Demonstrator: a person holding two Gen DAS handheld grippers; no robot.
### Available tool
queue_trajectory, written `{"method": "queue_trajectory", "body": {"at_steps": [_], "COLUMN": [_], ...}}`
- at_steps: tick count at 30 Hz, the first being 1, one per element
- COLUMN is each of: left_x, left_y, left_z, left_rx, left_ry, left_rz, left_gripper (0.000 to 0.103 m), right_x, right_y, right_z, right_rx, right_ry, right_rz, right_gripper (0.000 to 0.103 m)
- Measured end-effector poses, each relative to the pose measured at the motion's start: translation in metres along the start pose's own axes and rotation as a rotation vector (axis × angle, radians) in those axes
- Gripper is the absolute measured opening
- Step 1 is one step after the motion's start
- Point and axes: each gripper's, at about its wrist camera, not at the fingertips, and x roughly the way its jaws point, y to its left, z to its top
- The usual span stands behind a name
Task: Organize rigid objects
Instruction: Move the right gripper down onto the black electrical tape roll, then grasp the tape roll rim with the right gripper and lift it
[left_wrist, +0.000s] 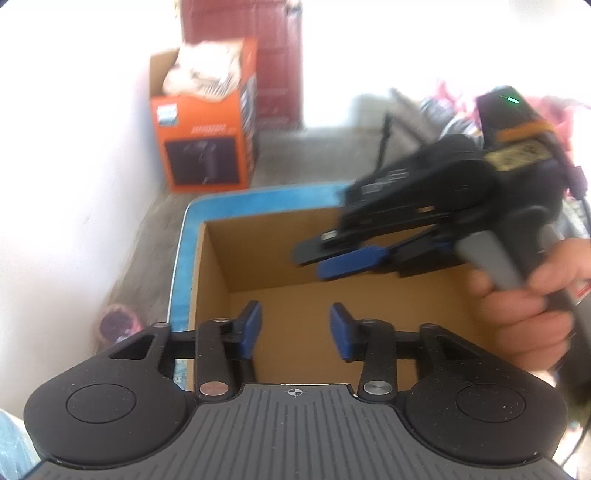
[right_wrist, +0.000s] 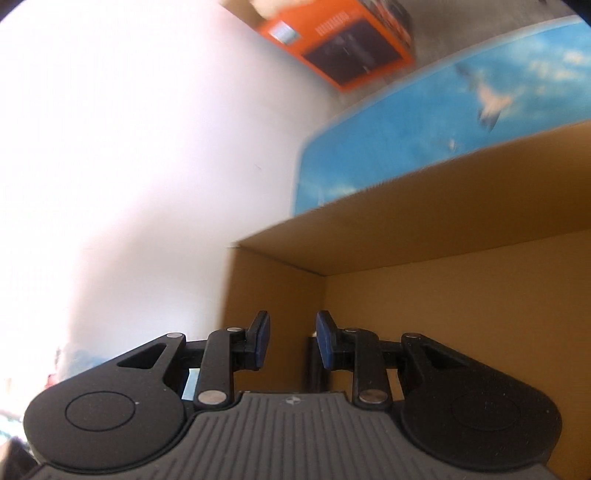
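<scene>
While both grippers hang over the open cardboard box, nothing sits between either pair of jaws. The left gripper points down into the box, its blue pads parted with only the bare brown floor of the box showing in the gap; it is released and carries nothing. The right gripper comes in from the right side in the left wrist view, blurred, held by a hand wrapped round its grey handle, with a green light glowing on the unit on top. Its own camera shows its blue pads standing a little apart, with the inner cardboard wall behind them and nothing caught between; these jaws too are released, though narrower than the left pair.

The cardboard box stands on a counter with a blue sky-and-birds print on top, close to its left edge. Its inside looks bare where I can see it; a dark shape shows low behind the right gripper's pads in the right wrist view, but I cannot tell what it is. No rigid object to be sorted is visible in either view.

Beyond the counter, on the grey floor, stands an orange carton with pale stuff poking out of its open top, beside a white wall and in front of a dark red door. A heap of pink and grey cloth lies far right.
</scene>
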Motion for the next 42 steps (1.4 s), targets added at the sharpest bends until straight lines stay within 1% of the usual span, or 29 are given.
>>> {"method": "queue_trajectory", "body": {"at_steps": [2,3,5,7,8,9,11,13,16,18,19,21,22,25,26,28,32,33,35,37,42], "left_x": [-0.026,-0.04,-0.063,-0.078,-0.084,-0.088,-0.091,-0.089,-0.084,-0.072,-0.067,-0.058,-0.054,-0.043,-0.04,-0.037,-0.036,-0.035,-0.031,-0.028,-0.02], "left_y": [-0.004,-0.007,-0.011,-0.015,-0.021,-0.028,-0.043,-0.058,-0.088,-0.106,-0.114,-0.126,-0.131,-0.139,-0.14,-0.143,-0.148,-0.152,-0.155,-0.158,-0.166], "left_z": [-0.009,-0.016,-0.031,-0.047,-0.055,-0.061,-0.076,-0.094,-0.124,-0.142,-0.151,-0.163,-0.167,-0.177,-0.175,-0.176,-0.178,-0.179,-0.18,-0.179,-0.172], "left_rx": [0.011,0.017,0.032,0.041,0.051,0.056,0.079,0.105,0.157,0.2,0.223,0.275,0.293,0.317,0.316,0.317,0.34,0.354,0.371,0.377,0.379], "left_ry": [-0.046,-0.068,-0.105,-0.126,-0.124,-0.119,-0.104,-0.09,-0.034,0.014,0.025,0.043,0.051,0.085,0.089,0.099,0.088,0.081,0.073,0.069,0.062], "left_rz": [-0.05,-0.076,-0.13,-0.188,-0.222,-0.257,-0.321,-0.376,-0.413,-0.402,-0.389,-0.342,-0.322,-0.273,-0.26,-0.242,-0.223,-0.214,-0.202,-0.202,-0.224], "left_gripper": [0.055,0.058,0.069,0.075,0.08,0.081,0.088,0.091,0.092,0.091,0.089,0.083,0.076,0.067,0.063,0.06,0.059,0.059,0.059,0.06,0.061], "right_x": [-0.048,-0.07,-0.112,-0.153,-0.168,-0.181,-0.194,-0.197,-0.177,-0.157,-0.147,-0.13,-0.124,-0.106,-0.1,-0.092,-0.085,-0.083,-0.083,-0.084,-0.093], "right_y": [0.005,0.007,0.007,0.004,0.001,-0.002,-0.009,-0.025,-0.05,-0.06,-0.063,-0.07,-0.071,-0.069,-0.067,-0.062,-0.056,-0.055,-0.055,-0.056,-0.066], "right_z": [-0.019,-0.03,-0.055,-0.085,-0.1,-0.117,-0.143,-0.171,-0.204,-0.22,-0.226,-0.242,-0.247,-0.254,-0.256,-0.257,-0.257,-0.257,-0.258,-0.259,-0.256], "right_rx": [-0.046,-0.071,-0.11,-0.142,-0.148,-0.157,-0.165,-0.145,-0.1,-0.096,-0.101,-0.119,-0.134,-0.206,-0.238,-0.3,-0.381,-0.401,-0.426,-0.432,-0.392], "right_ry": [-0.06,-0.091,-0.156,-0.219,-0.247,-0.274,-0.311,-0.327,-0.29,-0.256,-0.236,-0.199,-0.19,-0.161,-0.162,-0.158,-0.144,-0.139,-0.136,-0.14,-0.164], "right_rz": [0.006,0.001,-0.02,-0.048,-0.064,-0.089,-0.14,-0.191,-0.243,-0.274,-0.286,-0.311,-0.331,-0.398,-0.415,-0.447,-0.481,-0.489,-0.503,-0.51,-0.526], "right_gripper": [0.03,0.031,0.031,0.041,0.044,0.045,0.046,0.046,0.046,0.045,0.045,0.044,0.042,0.039,0.037,0.034,0.031,0.027,0.024,0.021,0.02]}}
